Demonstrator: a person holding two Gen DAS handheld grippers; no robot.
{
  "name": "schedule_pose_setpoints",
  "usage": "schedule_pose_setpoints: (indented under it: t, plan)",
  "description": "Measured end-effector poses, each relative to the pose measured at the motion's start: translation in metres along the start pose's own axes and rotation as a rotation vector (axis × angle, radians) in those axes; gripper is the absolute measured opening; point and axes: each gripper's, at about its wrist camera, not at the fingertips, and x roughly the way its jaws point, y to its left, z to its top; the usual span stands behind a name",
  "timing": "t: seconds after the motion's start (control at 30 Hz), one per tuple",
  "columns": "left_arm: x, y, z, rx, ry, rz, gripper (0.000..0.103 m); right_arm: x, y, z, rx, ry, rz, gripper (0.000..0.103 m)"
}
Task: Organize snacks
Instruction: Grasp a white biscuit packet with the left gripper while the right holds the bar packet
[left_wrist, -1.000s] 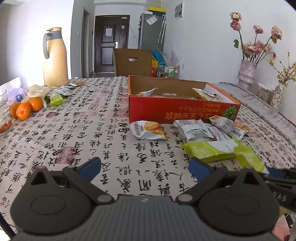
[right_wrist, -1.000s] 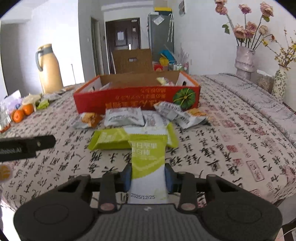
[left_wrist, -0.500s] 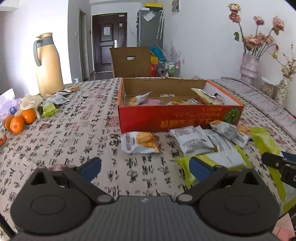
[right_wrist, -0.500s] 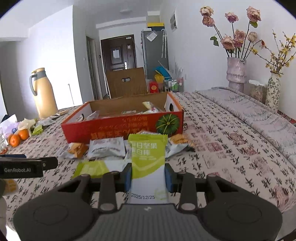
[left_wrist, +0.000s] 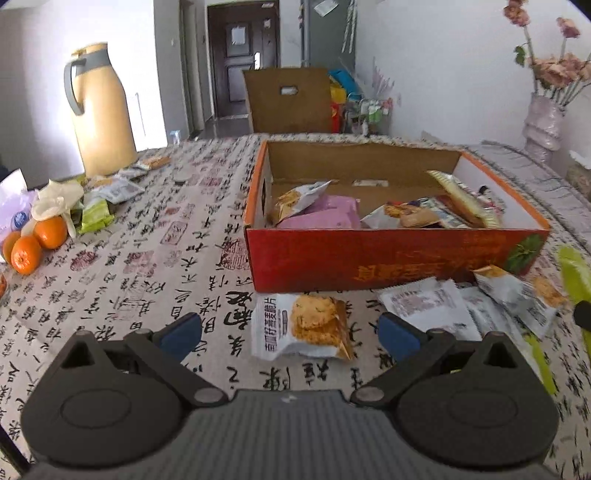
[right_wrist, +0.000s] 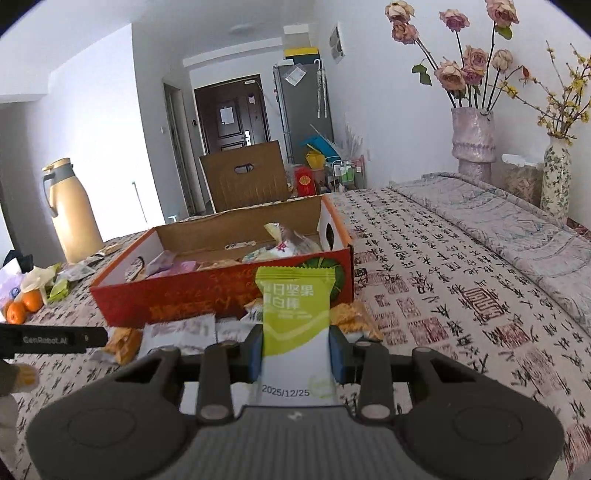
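My right gripper is shut on a green and white snack packet, held upright above the table in front of the red cardboard box. The same box holds several snack packets in the left wrist view. My left gripper is open, and a white cracker packet lies on the cloth between and just beyond its blue pads. More white packets lie along the box's front wall. The held green packet shows at the right edge of the left wrist view.
A yellow thermos jug stands at the far left. Oranges and small packets lie near it. Vases with dried flowers stand at the far right. A brown cardboard box stands behind the table.
Both grippers have moved forward toward the red box. The right one has lifted its green packet up off the table. The cracker packet now lies between the left fingers.
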Motion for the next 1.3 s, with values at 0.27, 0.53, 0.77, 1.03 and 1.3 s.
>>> schedule_pose_setpoints:
  t: [0.27,0.53,0.77,1.03,1.3]
  plan:
    - [0.041,-0.005,0.009,-0.022,0.098,0.042,0.103,0.021,-0.007,0.011,0.02,-0.005,0.033,0.035]
    - [0.056,-0.012,0.005,-0.037,0.139,0.045,0.087,0.031,-0.014,0.016,0.019,-0.003,0.065,0.035]
    - [0.044,-0.02,0.003,0.003,0.12,-0.016,0.051,0.031,-0.021,0.015,0.029,0.0,0.073,0.035]
    - [0.028,-0.022,0.002,0.025,0.088,-0.029,0.045,0.025,-0.019,0.015,0.025,-0.011,0.077,0.035]
    - [0.004,-0.018,0.009,0.007,0.025,-0.042,0.045,0.02,-0.015,0.017,0.014,-0.022,0.084,0.035]
